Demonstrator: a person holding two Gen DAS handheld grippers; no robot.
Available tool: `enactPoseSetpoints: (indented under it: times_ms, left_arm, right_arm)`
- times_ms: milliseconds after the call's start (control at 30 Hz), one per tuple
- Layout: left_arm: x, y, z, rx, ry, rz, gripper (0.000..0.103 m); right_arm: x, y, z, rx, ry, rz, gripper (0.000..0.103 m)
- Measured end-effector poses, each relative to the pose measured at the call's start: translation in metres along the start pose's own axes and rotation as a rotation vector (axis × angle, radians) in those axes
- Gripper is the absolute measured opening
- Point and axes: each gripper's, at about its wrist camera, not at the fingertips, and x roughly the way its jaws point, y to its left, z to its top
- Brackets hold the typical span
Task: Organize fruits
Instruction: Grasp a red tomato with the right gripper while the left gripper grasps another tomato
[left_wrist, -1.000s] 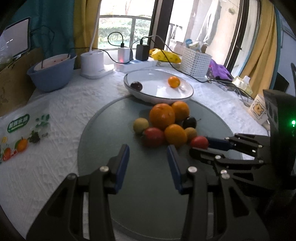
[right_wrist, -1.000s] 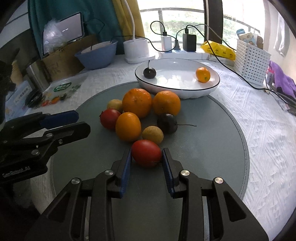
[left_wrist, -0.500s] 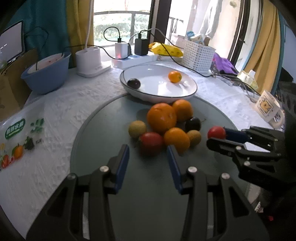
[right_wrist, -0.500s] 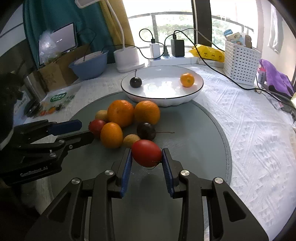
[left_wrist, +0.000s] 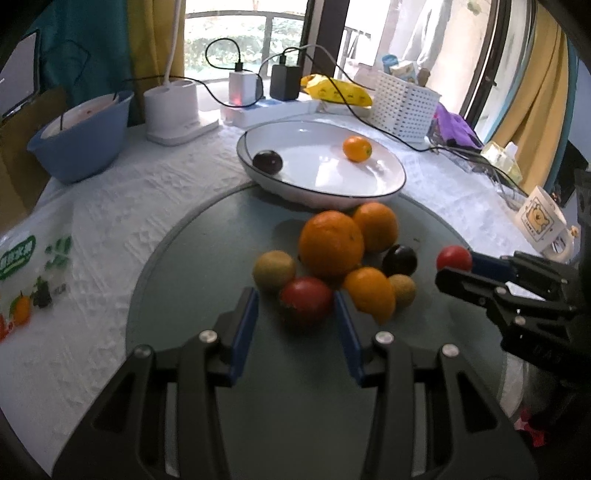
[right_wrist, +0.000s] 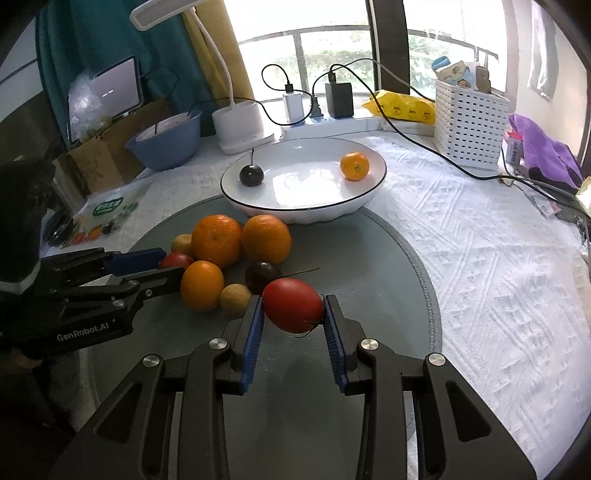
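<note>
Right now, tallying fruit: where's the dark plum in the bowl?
In both views, the dark plum lies at the white bowl's left side, opposite the small orange.

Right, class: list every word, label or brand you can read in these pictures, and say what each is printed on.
"GenRobot.AI": white lettering on the body of the left hand-held gripper.
Green label on the plastic bag: too blurred to read.
Mug: cartoon picture only, no legible words.
Yellow packet: print too small to read.

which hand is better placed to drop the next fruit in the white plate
Right. The right gripper already clamps a red tomato lifted off the grey mat, with open space ahead to the white plate. The left gripper only straddles another red tomato in the pile, its fingers not yet closed on it.
</note>
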Motion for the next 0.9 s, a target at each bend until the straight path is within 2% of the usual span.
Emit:
enactPoseSetpoints:
  times_ms: [100,200,267,500,900]
  left_arm:
    - [0.0,0.001,0.0,-0.002,0.001,-0.017,0.043]
    - [0.0,0.0,0.0,0.004,0.004,-0.04,0.034]
    - [-0.001,-0.002,-0.001,0.011,0.002,-0.041,0.031]
    - [-0.008,-0.003,-0.004,-0.001,-0.002,-0.056,0.031]
    - [-0.03,-0.003,0.006,0.012,-0.061,-0.052,0.031]
  right_arm:
    - [0.0,-0.001,0.0,0.002,-0.002,-0.002,0.035]
    - [-0.001,-0.001,0.0,0.002,-0.002,-0.004,0.035]
    - [-0.001,0.0,0.001,0.0,-0.003,-0.004,0.035]
    - [-0.006,0.004,0.003,-0.011,-0.014,-0.001,0.035]
    - [-0.013,0.009,0.011,-0.03,-0.04,0.002,0.035]
